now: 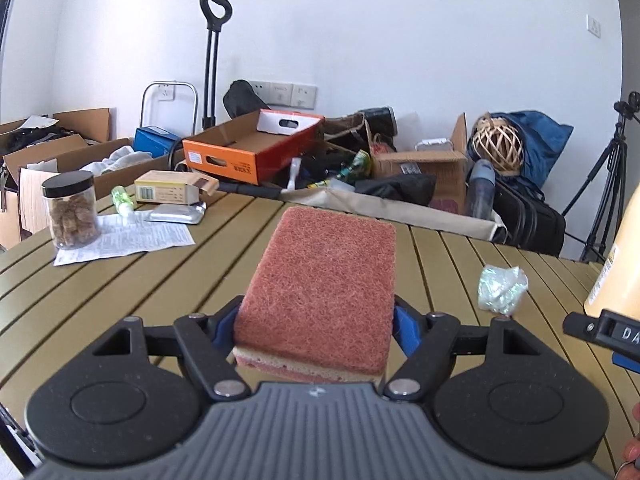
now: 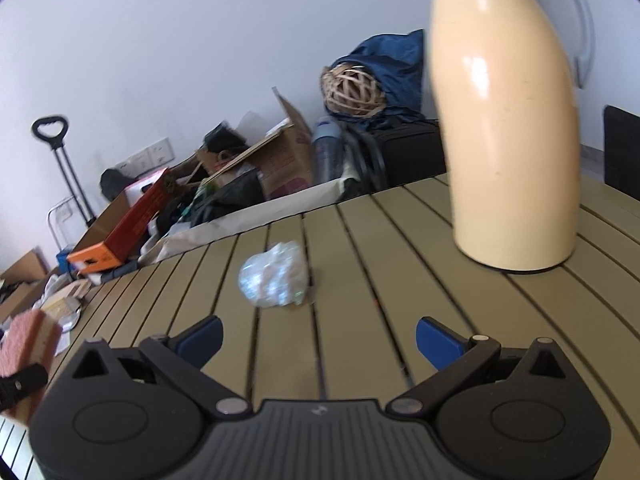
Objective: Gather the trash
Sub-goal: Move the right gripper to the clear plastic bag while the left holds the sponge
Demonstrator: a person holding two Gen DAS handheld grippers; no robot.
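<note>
My left gripper (image 1: 314, 324) is shut on a red-topped sponge (image 1: 320, 292) and holds it above the slatted olive table (image 1: 160, 280). The sponge also shows at the left edge of the right wrist view (image 2: 28, 344). A crumpled shiny plastic wrapper (image 1: 502, 288) lies on the table to the right of the sponge. In the right wrist view the wrapper (image 2: 276, 274) lies just ahead of my right gripper (image 2: 318, 340), which is open and empty, a little left of its centre line. The right gripper's tip shows in the left wrist view (image 1: 604, 330).
A cream thermos jug (image 2: 508, 128) stands on the table at the right. At the far left are a jar of snacks (image 1: 72, 212), a printed paper (image 1: 132, 238), a small green bottle (image 1: 122, 198), a foil pack (image 1: 176, 213) and a carton (image 1: 172, 188). Boxes and bags crowd the floor behind.
</note>
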